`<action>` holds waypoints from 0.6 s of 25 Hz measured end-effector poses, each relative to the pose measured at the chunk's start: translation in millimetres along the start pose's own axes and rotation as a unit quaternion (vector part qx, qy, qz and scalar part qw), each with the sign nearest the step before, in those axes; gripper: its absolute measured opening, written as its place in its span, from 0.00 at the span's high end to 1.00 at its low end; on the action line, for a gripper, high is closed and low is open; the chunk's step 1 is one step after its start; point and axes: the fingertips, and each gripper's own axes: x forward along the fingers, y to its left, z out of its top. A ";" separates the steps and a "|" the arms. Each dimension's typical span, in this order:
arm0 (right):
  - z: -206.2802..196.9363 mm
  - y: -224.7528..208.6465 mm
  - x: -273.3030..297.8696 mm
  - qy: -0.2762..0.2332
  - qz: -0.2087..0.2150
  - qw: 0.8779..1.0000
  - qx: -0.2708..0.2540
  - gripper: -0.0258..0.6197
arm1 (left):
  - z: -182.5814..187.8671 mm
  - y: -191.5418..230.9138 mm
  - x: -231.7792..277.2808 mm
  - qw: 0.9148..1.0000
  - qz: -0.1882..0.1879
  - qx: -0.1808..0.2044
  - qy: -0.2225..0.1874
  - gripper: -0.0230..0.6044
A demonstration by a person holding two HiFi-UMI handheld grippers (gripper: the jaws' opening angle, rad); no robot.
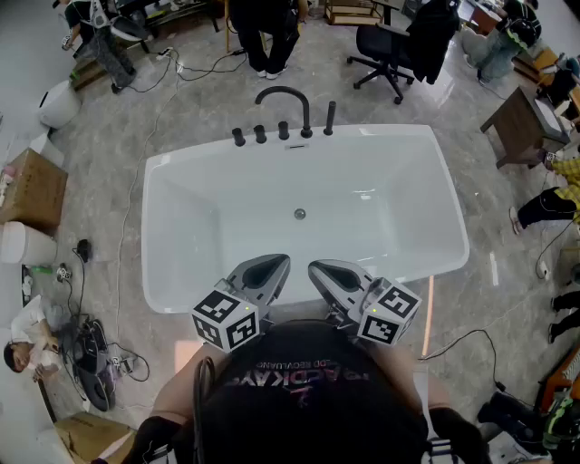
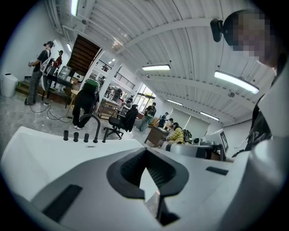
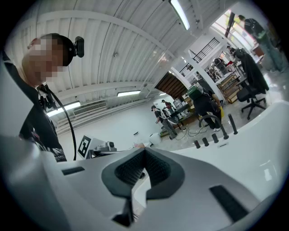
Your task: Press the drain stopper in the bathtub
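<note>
Head view: a white bathtub [image 1: 181,272] is seen in mid-frame on a grey stone floor [image 1: 118,145]. The drain stopper [image 1: 299,214] is located on the tub bottom, at the centre, small and round. A black arched faucet [image 1: 285,101] and a row of black tap handles [image 1: 260,134] are mounted on the far rim.

The left gripper [image 1: 272,265] and right gripper [image 1: 322,269] are held side by side over the near rim, close to the person's chest, tips pointed toward the far rim. Both are well apart from the stopper and no contact with the tub is observed. Marker cubes are noted at the rear of each: left marker cube [image 1: 227,319], right marker cube [image 1: 390,313].

Left gripper view: the left gripper [image 2: 145,151] is recorded with jaws pressed together, tips meeting, empty. The tub's white rim [image 2: 40,144] and the faucet [image 2: 93,127] are seen beyond.

Right gripper view: the right gripper [image 3: 144,151] is likewise recorded with jaws pressed together and empty. The faucet [image 3: 210,120] is seen at right on the rim.

Surroundings: an office chair [image 1: 399,50] and a standing person [image 1: 267,27] are noted beyond the tub, a cardboard box [image 1: 32,190] at left, a wooden table [image 1: 526,122] at right.
</note>
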 end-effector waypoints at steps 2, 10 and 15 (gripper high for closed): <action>1.5 0.9 -0.2 -0.001 0.001 1.000 -0.001 0.95 | 1.2 -0.8 -0.1 1.000 0.000 0.001 0.000 0.95; 2.9 1.0 -2.2 -0.001 0.001 1.000 -0.001 0.94 | 1.8 -2.7 0.0 1.000 0.002 0.000 -0.001 0.95; 4.0 0.4 -3.3 -0.002 0.002 1.000 -0.001 0.94 | 3.0 -3.7 0.7 1.000 0.003 0.002 -0.001 0.95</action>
